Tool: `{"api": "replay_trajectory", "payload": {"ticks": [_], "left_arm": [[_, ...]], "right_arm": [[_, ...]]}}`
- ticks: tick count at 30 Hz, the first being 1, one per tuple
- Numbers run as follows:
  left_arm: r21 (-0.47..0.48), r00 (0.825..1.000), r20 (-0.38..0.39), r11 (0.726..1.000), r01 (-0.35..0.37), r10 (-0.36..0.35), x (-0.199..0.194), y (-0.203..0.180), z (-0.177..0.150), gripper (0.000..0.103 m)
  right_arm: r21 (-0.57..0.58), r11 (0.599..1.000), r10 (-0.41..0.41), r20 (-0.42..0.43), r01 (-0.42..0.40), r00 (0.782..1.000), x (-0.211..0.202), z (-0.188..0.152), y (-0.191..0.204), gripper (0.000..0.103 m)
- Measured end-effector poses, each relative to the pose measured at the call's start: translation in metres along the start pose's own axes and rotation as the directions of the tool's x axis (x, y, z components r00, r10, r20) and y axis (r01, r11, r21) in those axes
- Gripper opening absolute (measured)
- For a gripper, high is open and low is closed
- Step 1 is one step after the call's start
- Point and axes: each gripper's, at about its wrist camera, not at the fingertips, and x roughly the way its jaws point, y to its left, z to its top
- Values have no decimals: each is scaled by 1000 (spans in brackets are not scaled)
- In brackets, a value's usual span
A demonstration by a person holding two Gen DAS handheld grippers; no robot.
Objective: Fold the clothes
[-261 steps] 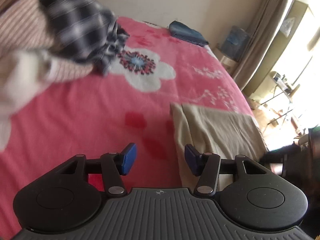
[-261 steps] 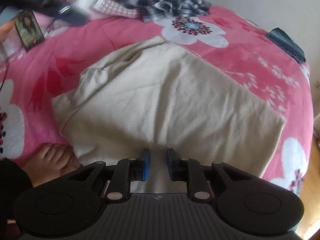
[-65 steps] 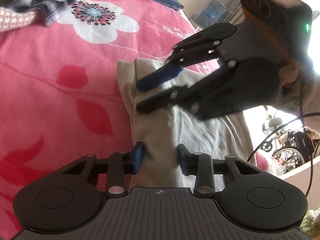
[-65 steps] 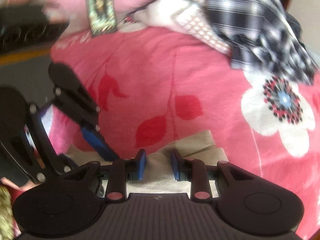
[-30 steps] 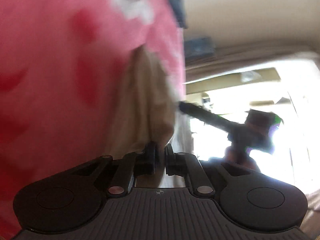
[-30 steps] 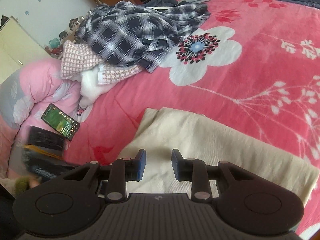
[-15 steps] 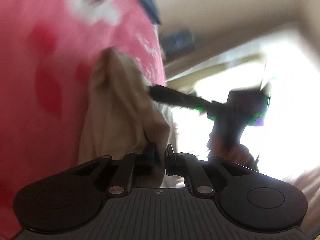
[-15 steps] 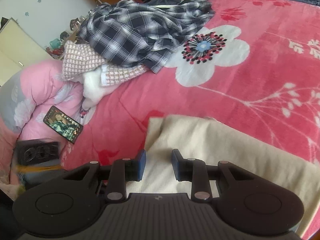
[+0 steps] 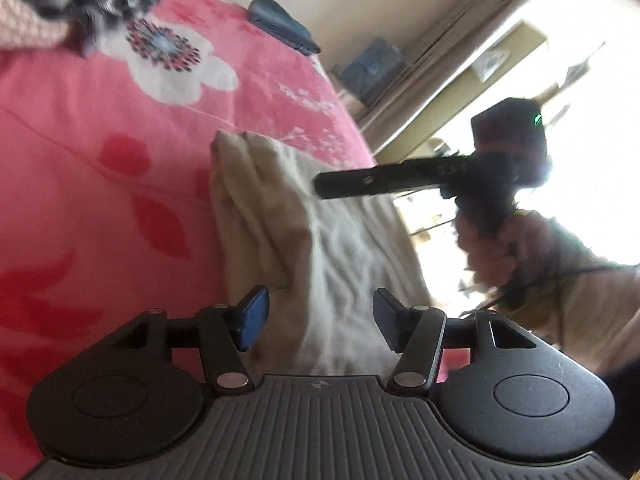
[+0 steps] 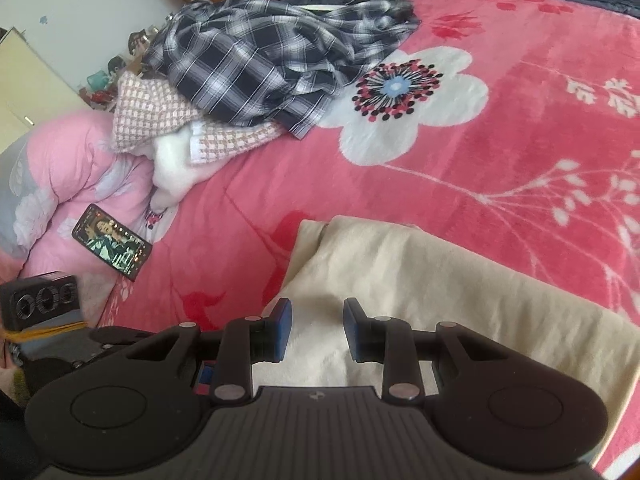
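Folding of the beige garment (image 10: 420, 292) is judged nearly finished; it is laid as a soft, wrinkled rectangle on the pink fleece bed (image 10: 520, 140). At nine o'clock the left gripper (image 9: 320, 314) is seen released, fingers spread over the doubled edge. The right gripper (image 10: 317, 330) is likewise parted, nothing held. Next, the crumpled plaid shirt (image 10: 272, 52) at eleven o'clock would be fetched.

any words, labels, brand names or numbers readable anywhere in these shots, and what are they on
No text can be read anywhere.
Phone: its screen is lit with a picture, but any writing on it is too small to read.
Left gripper: a small emblem on its ridged body, no letters.
Right gripper: the same small emblem, no letters.
Box by the curtain: too blurred to tell.
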Motion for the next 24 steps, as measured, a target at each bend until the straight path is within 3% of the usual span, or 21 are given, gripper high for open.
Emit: {"api": "replay_trajectory", "payload": {"ticks": [7,10,13,17,21,22,24], "left_arm": [[127,996,69,989,-73,64,-4,-20,-7,52],[183,994,57,978,-104,95,4,-28,-14,46],[241,989,39,959,-148,143,12,-36,-23,40],[308,964,22,915,-259,265,27,-40,-33,28],[293,969,45,924,-246,243,21,-39,-39,15],[249,976,41,944,-217,214,19,-34,-38,12],[68,996,26,994,-91,89,11,-13,-31,10]], "right_arm": [[-42,998,-41,16,42,999,-20,5,22,31],[-59,996,-62,27,64,998,-27,8,31,31],[-64,994,-86,37,88,996,-34,8,37,31],[-60,991,-116,52,119,992,-44,2,43,31],[-47,988,-147,53,149,988,-49,-6,44,31],[-42,987,-152,51,155,987,-49,-7,44,31],[-32,986,-163,45,164,986,-48,-10,42,31]]}}
